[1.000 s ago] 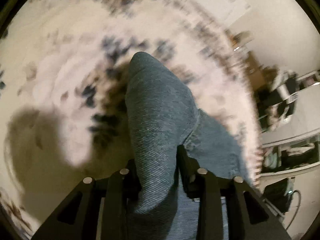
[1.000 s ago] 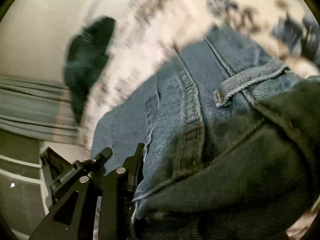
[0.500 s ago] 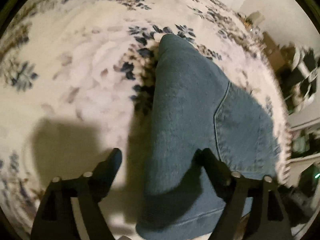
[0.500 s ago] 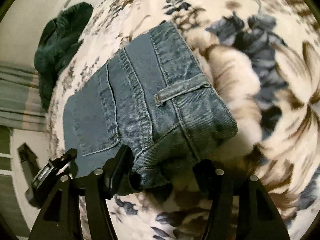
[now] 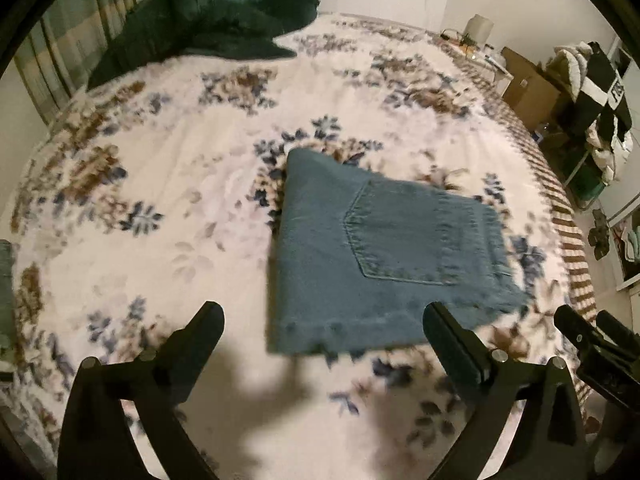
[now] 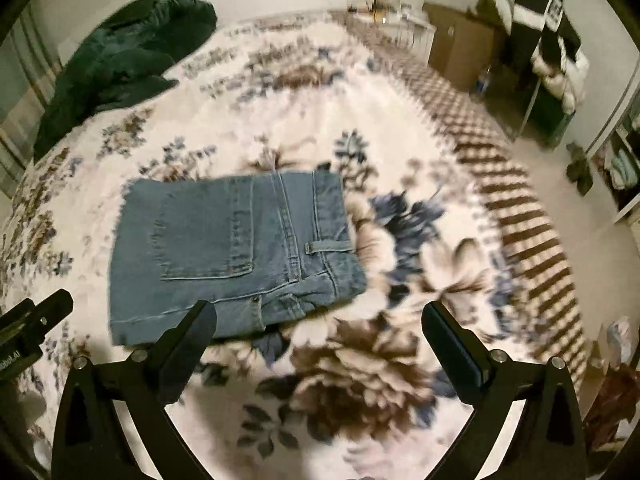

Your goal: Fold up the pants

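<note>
The blue jeans (image 5: 380,256) lie folded into a compact rectangle on the floral bedspread (image 5: 168,184), back pocket facing up. My left gripper (image 5: 322,320) is open and empty, raised above the near edge of the jeans. In the right wrist view the jeans (image 6: 228,248) lie ahead and to the left, waistband and belt loop on their right side. My right gripper (image 6: 318,318) is open and empty, raised above the bedspread (image 6: 400,240) just right of the jeans. Each gripper shows at the edge of the other's view.
A dark green garment (image 5: 208,20) lies heaped at the far left of the bed, also in the right wrist view (image 6: 120,56). The bed's right edge drops to the floor, with brown boxes (image 6: 456,44) and a rack of clothes (image 6: 548,48) beyond it.
Both grippers let go of the jeans, opened wide and pulled up and back. The jeans now lie flat and folded on the bed.
</note>
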`<state>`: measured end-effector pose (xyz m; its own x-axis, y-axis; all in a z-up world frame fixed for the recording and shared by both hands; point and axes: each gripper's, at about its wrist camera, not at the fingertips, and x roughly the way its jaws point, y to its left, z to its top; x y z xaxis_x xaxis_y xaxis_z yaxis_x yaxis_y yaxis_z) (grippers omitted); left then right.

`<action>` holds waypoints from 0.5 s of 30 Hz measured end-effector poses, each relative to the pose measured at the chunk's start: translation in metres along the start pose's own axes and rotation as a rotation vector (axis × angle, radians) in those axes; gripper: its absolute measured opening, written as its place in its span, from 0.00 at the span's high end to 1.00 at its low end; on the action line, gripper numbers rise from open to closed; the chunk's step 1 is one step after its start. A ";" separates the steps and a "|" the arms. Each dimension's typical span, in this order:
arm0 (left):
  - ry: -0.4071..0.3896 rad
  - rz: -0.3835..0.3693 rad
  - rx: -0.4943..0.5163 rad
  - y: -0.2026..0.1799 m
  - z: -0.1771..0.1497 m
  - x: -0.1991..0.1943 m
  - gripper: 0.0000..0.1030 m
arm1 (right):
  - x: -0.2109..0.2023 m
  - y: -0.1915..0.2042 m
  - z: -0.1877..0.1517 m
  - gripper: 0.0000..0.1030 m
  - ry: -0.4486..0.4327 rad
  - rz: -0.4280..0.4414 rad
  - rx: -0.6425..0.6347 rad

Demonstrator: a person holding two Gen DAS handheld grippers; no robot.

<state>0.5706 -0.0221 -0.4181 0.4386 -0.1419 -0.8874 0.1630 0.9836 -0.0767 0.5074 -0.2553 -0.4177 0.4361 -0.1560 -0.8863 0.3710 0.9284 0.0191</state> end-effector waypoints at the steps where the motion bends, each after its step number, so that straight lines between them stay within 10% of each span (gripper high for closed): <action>1: -0.018 0.012 -0.001 -0.003 -0.003 -0.020 0.01 | -0.017 0.000 -0.002 0.00 -0.014 -0.001 -0.003; 15: -0.193 0.075 -0.006 -0.041 -0.047 -0.245 0.01 | -0.285 -0.035 -0.041 0.00 -0.233 0.054 -0.068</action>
<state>0.4149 -0.0219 -0.2186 0.6110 -0.0859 -0.7870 0.1184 0.9928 -0.0165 0.3367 -0.2299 -0.1847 0.6338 -0.1719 -0.7541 0.2895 0.9568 0.0252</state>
